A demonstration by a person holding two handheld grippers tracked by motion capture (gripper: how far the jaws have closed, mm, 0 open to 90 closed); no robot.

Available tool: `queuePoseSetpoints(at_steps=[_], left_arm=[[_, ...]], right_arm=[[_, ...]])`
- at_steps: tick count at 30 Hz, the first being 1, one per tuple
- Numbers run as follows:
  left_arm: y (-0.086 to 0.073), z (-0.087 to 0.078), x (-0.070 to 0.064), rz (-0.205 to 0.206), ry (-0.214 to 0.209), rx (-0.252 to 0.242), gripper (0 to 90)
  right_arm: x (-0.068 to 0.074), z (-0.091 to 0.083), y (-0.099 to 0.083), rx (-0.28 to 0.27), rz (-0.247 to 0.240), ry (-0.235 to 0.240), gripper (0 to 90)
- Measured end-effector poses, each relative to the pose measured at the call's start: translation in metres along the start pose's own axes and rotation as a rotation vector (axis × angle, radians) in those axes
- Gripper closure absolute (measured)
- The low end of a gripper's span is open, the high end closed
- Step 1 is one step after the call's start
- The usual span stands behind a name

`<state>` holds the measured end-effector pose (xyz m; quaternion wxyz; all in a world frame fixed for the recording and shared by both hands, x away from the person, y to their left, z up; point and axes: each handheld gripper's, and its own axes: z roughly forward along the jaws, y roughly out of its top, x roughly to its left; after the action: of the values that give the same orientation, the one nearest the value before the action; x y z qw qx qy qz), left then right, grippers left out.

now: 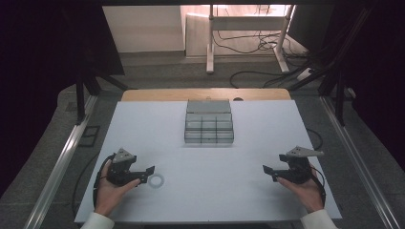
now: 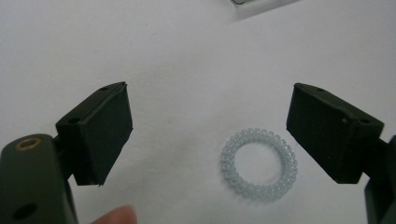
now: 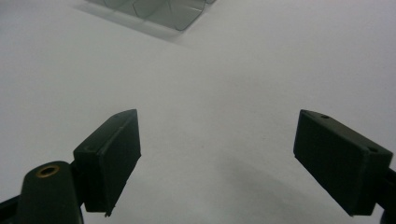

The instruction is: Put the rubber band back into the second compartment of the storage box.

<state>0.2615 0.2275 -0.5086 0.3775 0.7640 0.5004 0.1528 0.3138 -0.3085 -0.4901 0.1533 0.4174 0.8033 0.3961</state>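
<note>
Left hand-held gripper (image 1: 149, 172) released, poised by coiled hair tie (image 2: 259, 164) near table's front-left corner; right hand-held gripper (image 1: 268, 171) released, idle. Likely approach; next: straddle, close.

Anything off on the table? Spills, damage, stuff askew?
Nothing stands out. The clear plastic compartment box sits square at the white table's far middle. The pale blue spiral hair tie lies flat between the open left gripper's jaws, untouched. The right gripper is open, with nothing between its jaws.
</note>
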Motion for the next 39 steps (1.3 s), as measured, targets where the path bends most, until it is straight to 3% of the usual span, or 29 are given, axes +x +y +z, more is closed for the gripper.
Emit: queuePoseSetpoints(at_steps=[16,22,24,25,30,39], left_arm=[[0.003,-0.007,-0.009,0.051,0.022,0.026,14.6],[0.014,-0.009,-0.013,0.063,0.041,0.109,15.3],[0.021,-0.012,-0.015,0.081,0.038,0.166,15.3],[0.021,-0.012,-0.015,0.081,0.038,0.166,15.5],[0.035,-0.018,-0.017,0.110,0.029,0.261,16.4],[0.044,-0.017,-0.014,0.116,0.004,0.347,19.1]], right_arm=[[0.002,-0.001,-0.001,0.005,-0.011,0.001,15.3],[0.003,0.000,0.000,0.002,-0.021,-0.002,15.4],[0.003,0.000,0.000,0.002,-0.020,0.000,15.4],[0.002,0.000,0.000,0.002,-0.021,0.000,15.4],[0.003,0.002,0.001,0.005,-0.023,-0.001,15.4],[0.004,0.003,0.001,0.009,-0.030,-0.002,15.4]])
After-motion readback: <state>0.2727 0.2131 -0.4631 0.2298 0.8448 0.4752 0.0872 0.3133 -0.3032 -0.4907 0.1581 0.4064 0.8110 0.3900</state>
